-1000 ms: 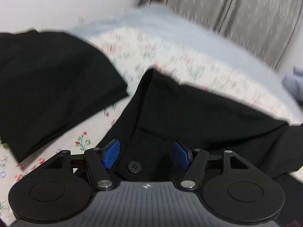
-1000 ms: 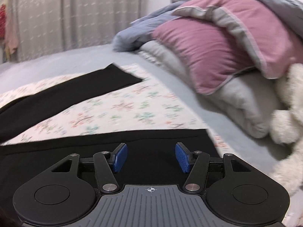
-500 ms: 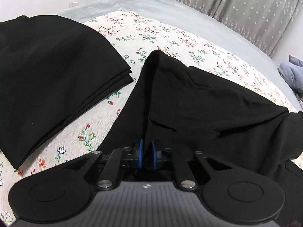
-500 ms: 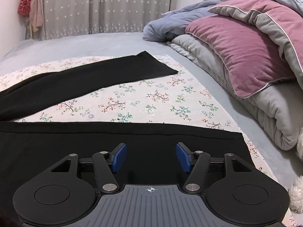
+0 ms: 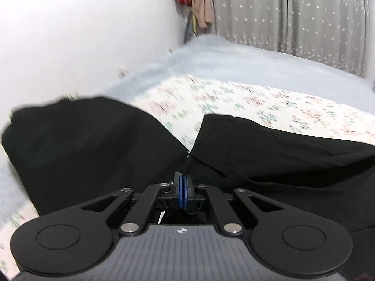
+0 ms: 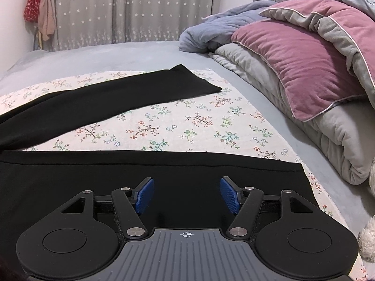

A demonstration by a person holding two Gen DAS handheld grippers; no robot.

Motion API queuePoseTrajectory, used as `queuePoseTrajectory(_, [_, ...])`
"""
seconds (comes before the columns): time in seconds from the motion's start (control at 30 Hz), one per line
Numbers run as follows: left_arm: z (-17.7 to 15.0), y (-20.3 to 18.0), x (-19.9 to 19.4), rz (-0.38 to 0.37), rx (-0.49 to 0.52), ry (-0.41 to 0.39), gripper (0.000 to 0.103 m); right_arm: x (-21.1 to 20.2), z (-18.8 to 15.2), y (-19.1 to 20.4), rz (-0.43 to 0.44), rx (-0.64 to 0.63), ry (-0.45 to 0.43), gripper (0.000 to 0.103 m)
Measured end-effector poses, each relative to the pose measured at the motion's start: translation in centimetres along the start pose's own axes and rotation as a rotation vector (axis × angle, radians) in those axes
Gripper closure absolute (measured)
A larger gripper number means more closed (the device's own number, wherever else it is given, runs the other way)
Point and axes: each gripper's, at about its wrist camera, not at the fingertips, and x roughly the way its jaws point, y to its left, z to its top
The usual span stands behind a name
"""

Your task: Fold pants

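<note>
Left tongs (image 5: 182, 188): blue pads pressed together, pinching a fold of the black pants (image 5: 293, 164) at the waist end. A thin ridge of black cloth rises from between the pads towards the garment's upper edge. Left wrist view is motion-blurred; fine detail of the cloth at the pads cannot be made out.

Right tongs (image 6: 187, 195): spread. Jaws have just been opening a little further. Both blue pads stand apart above the near pant leg (image 6: 164, 175), black cloth showing in the gap between them; whether the pad tips touch the fabric I cannot tell. Nothing is clamped.

Pants location: spread on a floral sheet (image 6: 187, 126) laid over the grey bed (image 6: 117, 53). In the right wrist view the near leg runs flat across the frame just ahead of the tongs, its hem ending near the sheet's right edge. The far leg (image 6: 105, 98) lies at an angle further back, its hem pointing towards the bedding pile; bare floral sheet lies between the two legs.

Left wrist view: a second black fabric item, a folded stack (image 5: 89, 140), sits to the left of the pants, just beside them, a narrow wedge of floral sheet between.

Surroundings: pink pillow (image 6: 300, 65) on grey quilts at right of bed; blue-grey blanket (image 6: 215, 28) behind it; grey star-print curtain (image 6: 129, 11) at the back; red and pink cloths (image 6: 39, 16) hanging in the corner by the white wall (image 5: 82, 35).
</note>
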Motion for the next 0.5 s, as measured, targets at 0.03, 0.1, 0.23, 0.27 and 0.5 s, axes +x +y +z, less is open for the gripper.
queuePoseTrajectory(0.03, [0.0, -0.1, 0.3, 0.015, 0.01, -0.009, 0.103, -0.1, 0.0, 0.1, 0.003, -0.003, -0.004, 0.04])
queuePoseTrajectory(0.1, [0.1, -0.4, 1.1, 0.034, 0.016, -0.011, 0.103, -0.2, 0.0, 0.4, 0.007, -0.01, -0.006, 0.04])
queuePoseTrajectory(0.23, [-0.2, -0.7, 2.5, 0.084, 0.042, -0.01, 0.103, -0.2, -0.1, 1.3, 0.02, -0.03, -0.005, 0.04])
queuePoseTrajectory(0.27, [0.0, -0.9, 2.8, 0.098, 0.048, -0.015, 0.103, -0.2, -0.1, 1.5, 0.024, -0.032, -0.005, 0.04])
queuePoseTrajectory(0.5, [-2.3, -4.2, 5.7, 0.174, 0.248, 0.083, 0.103, 0.6, 0.3, 2.3, 0.075, -0.04, 0.003, 0.039])
